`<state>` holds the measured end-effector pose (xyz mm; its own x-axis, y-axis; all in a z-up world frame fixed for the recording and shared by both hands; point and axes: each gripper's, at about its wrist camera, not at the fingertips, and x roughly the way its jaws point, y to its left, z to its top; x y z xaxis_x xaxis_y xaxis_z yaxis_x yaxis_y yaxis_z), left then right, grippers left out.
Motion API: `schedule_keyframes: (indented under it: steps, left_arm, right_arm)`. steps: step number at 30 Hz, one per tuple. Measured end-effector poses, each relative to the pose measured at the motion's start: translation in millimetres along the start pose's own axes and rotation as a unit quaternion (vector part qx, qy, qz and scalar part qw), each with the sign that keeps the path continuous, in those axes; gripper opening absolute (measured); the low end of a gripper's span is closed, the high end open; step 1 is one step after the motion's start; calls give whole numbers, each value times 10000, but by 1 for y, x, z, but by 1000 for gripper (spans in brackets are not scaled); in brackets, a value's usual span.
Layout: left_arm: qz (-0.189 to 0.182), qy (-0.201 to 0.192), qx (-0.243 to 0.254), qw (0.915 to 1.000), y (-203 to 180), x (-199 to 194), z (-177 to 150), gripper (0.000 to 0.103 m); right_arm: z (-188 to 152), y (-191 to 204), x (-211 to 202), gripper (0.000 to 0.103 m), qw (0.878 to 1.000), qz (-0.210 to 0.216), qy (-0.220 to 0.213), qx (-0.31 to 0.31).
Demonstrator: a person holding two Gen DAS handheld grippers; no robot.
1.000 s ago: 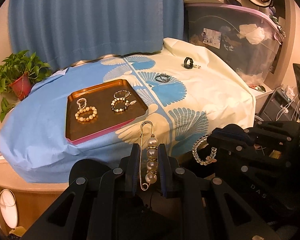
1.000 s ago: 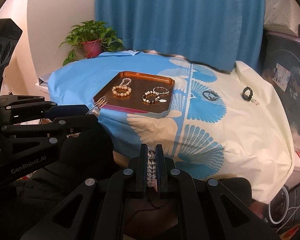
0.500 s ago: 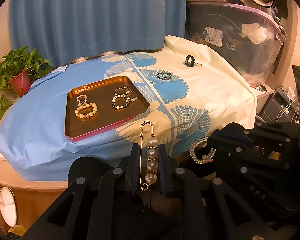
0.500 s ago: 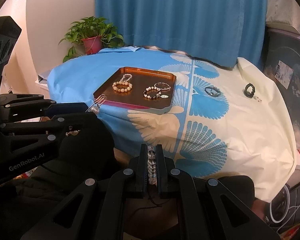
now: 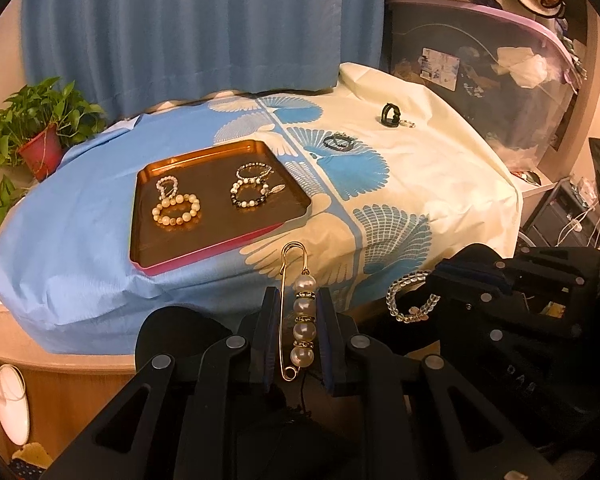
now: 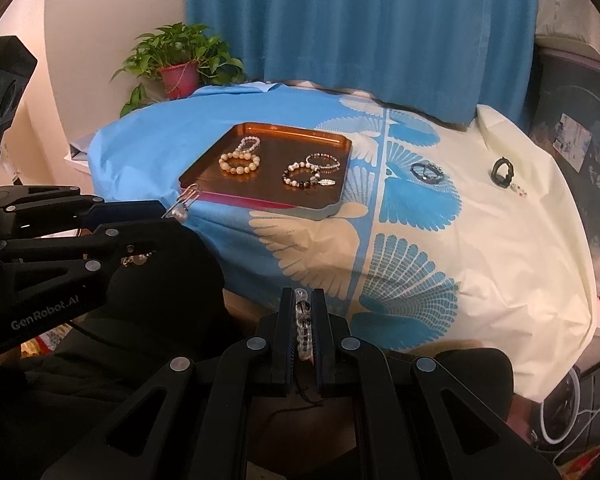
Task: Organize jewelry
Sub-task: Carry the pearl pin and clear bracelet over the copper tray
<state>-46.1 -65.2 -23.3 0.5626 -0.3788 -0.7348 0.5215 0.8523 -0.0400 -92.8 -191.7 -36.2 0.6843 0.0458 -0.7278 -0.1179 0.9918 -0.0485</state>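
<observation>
My left gripper point(image 5: 296, 300) is shut on a gold pearl brooch pin point(image 5: 302, 320), held in front of the table's near edge. My right gripper point(image 6: 302, 300) is shut on a clear bead bracelet point(image 6: 304, 328), which also shows in the left wrist view point(image 5: 410, 296). A copper tray point(image 5: 208, 248) on the blue cloth holds several bead bracelets, cream ones point(image 5: 176, 210) on its left and dark ones point(image 5: 252, 192) on its right. A dark bracelet point(image 5: 339, 142) and a black ring-like piece point(image 5: 390, 114) lie on the cloth beyond the tray.
The table is draped in a blue and cream cloth point(image 6: 480, 240). A potted plant point(image 5: 40, 140) stands at the far left. A blue curtain point(image 5: 180, 28) hangs behind. A clear storage bin point(image 5: 480, 72) sits at the right. Cables lie on the floor at right point(image 6: 572, 408).
Both grippers have drifted slightly back and lower relative to the table, and each still holds its piece. The tray and jewelry on the cloth have not moved.
</observation>
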Motion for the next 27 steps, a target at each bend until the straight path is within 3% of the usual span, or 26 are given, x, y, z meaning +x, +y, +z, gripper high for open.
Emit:
schedule_keyframes:
  steps: [16, 27]
  left_arm:
    - [96, 62, -230, 9997, 29, 17, 13, 15]
    - [345, -254, -598, 9973, 89, 29, 55, 15]
  right_arm:
    - [19, -4, 24, 8, 9999, -31, 135, 0]
    - [76, -1, 53, 8, 9999, -13, -90, -138]
